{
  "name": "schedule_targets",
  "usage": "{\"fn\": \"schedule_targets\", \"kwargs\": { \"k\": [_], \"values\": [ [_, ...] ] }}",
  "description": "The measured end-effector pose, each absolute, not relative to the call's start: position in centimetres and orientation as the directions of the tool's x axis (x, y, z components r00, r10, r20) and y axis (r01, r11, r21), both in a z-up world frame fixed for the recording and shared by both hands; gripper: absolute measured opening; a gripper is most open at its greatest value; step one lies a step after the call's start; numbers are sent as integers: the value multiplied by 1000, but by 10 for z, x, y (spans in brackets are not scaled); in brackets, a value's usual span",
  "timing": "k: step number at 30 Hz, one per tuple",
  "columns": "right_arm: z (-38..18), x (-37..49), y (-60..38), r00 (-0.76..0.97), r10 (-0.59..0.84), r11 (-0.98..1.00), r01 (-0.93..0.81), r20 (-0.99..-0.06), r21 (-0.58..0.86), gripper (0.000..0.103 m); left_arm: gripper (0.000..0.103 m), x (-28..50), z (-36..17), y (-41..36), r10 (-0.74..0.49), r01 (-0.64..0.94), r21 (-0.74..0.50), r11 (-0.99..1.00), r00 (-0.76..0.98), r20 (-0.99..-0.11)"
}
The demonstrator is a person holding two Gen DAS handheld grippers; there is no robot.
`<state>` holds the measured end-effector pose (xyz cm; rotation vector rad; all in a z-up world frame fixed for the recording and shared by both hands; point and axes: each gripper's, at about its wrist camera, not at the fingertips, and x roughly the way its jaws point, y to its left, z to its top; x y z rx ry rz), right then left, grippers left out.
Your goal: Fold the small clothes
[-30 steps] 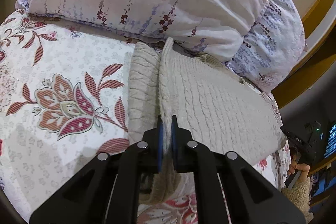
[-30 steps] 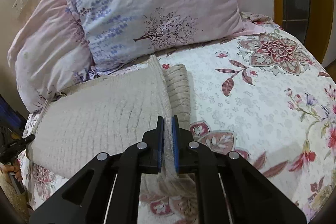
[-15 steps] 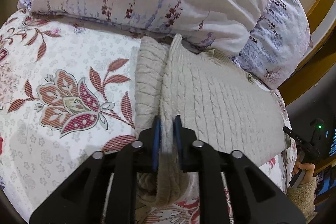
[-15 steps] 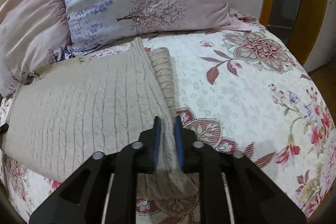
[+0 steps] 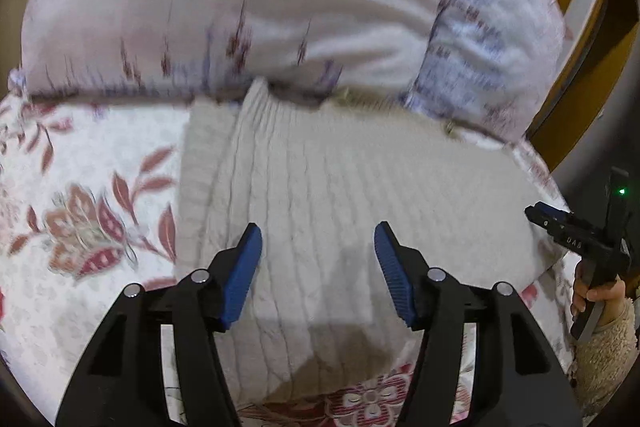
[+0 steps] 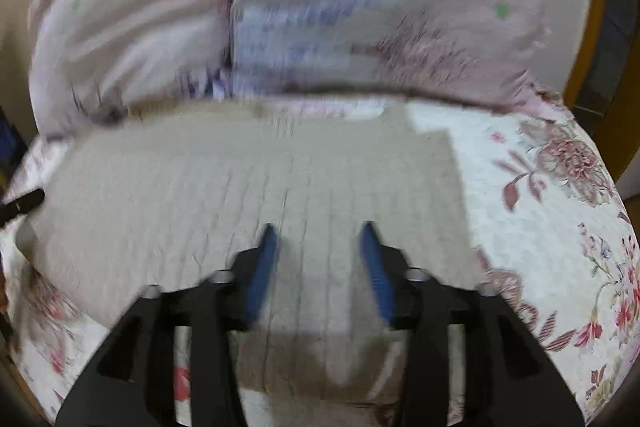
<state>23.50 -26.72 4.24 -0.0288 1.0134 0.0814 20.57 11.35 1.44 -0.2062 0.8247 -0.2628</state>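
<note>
We have the cream knitted sweater (image 5: pixel 360 187) lying flat on the flowered bed (image 5: pixel 80 187) just below the pillows (image 5: pixel 240 7), one side strip already turned over its body, so more folds are likely left. Our left claw (image 5: pixel 318 263) and right claw (image 6: pixel 318 263) are both opening, empty, each hovering over the near part of the knit.

Your left claw (image 5: pixel 318 259) has black angular plastic arms, silver round screw heads at the pivots and ribbed blue pads. Your right claw (image 6: pixel 318 259) matches it, blurred. On your right hand (image 5: pixel 596 301) you wear a fuzzy beige sleeve (image 5: pixel 604 359).
</note>
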Motion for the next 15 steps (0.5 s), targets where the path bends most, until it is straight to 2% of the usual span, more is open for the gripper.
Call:
{"fn": "schedule_targets", "kwargs": {
  "k": [2,4,6,8,15],
  "values": [
    [43,233,-265,535,29,997,-80,-845,-16,61,59,202,11,113,-301,163,-260,952,660,-688],
    [47,236,-268,518,44,998,-60,-854,15,61,64,201,14,114,-309,168,-267,949,660,-684],
    [51,239,-269,527,59,998,-50,-848,39,61,74,201,21,126,-333,140,-331,933,684,-649],
    [59,239,-261,556,93,995,-73,-826,63,61,77,202,26,144,-350,96,-407,908,708,-614],
    [59,251,-211,551,177,978,-191,-816,83,61,76,215,6,192,-416,-76,-615,785,670,-614]
  ]
}}
